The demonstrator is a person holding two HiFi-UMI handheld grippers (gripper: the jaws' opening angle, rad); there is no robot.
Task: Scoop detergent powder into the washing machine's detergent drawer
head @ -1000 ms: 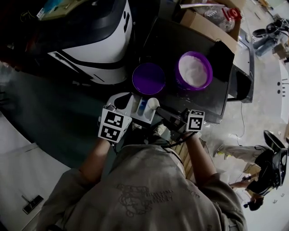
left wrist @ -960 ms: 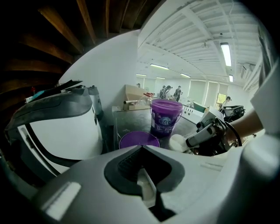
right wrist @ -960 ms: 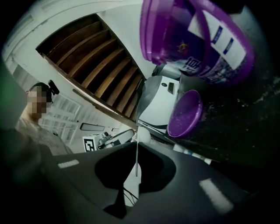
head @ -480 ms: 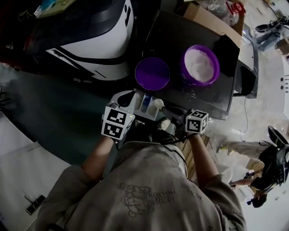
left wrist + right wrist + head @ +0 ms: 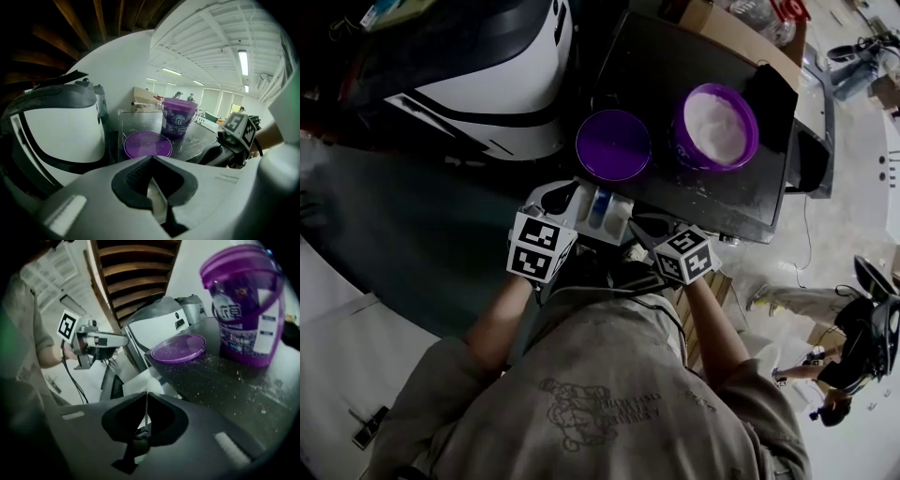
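A loose grey-beige shirt (image 5: 609, 403) with short sleeves is worn, and a faint outline drawing with lettering too dim to be read is printed on its front. A white cube is fixed on each gripper, the left cube (image 5: 539, 247) and the right cube (image 5: 684, 255), and black square markers are printed on their faces. The left gripper (image 5: 152, 161) is made with broad pale grey jaws and the right gripper (image 5: 146, 397) with darker grey ones. Each jaw is lined with a dark pad and marked with a small pale rectangle, and thin black cables (image 5: 68, 369) are attached under the left gripper's metal body.
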